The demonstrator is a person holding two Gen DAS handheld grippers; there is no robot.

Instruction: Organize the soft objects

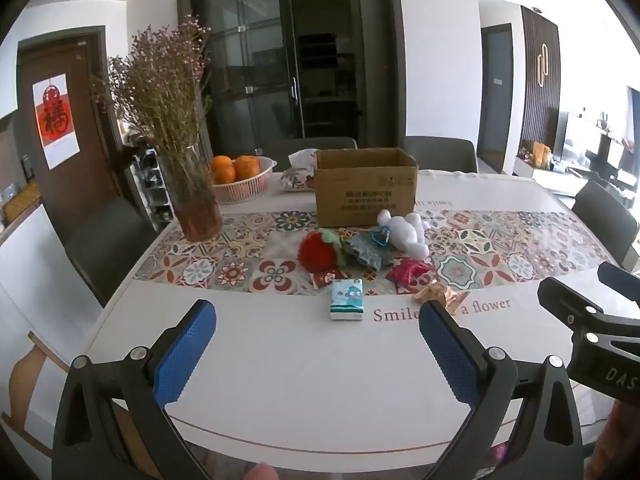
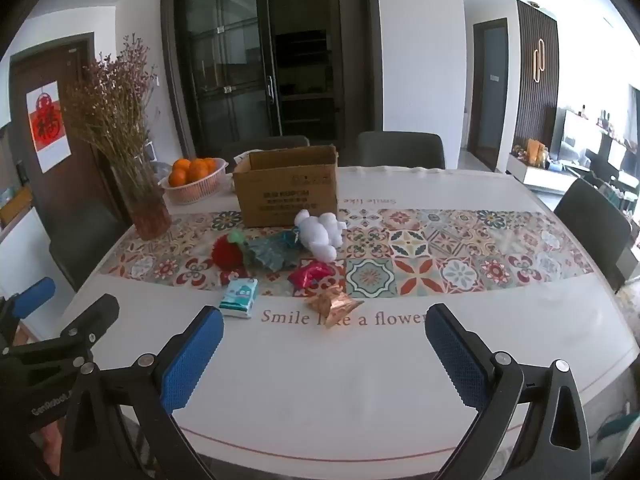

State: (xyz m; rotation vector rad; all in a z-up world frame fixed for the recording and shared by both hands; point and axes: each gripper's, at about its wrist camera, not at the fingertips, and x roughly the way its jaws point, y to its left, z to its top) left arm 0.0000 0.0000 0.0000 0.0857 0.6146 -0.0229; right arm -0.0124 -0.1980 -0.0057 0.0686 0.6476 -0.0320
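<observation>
An open cardboard box [image 1: 364,190] [image 2: 288,190] stands on the patterned runner. In front of it lie a white plush toy [image 1: 404,232] [image 2: 320,234], a red strawberry plush [image 1: 318,254] [image 2: 227,255], a teal cloth piece [image 1: 366,252] [image 2: 270,254], a red foil packet [image 1: 408,272] [image 2: 310,274], a gold wrapper [image 1: 438,294] [image 2: 334,304] and a small tissue pack [image 1: 347,299] [image 2: 239,298]. My left gripper [image 1: 316,334] hovers open over the near table, short of the tissue pack. My right gripper [image 2: 322,338] is open too, just before the gold wrapper. Both are empty.
A glass vase of dried flowers [image 1: 192,196] [image 2: 146,208] and a basket of oranges [image 1: 240,182] [image 2: 196,184] stand at the back left. A tissue pouch [image 1: 298,174] lies behind the box. Dark chairs [image 2: 400,150] ring the white table [image 1: 300,380].
</observation>
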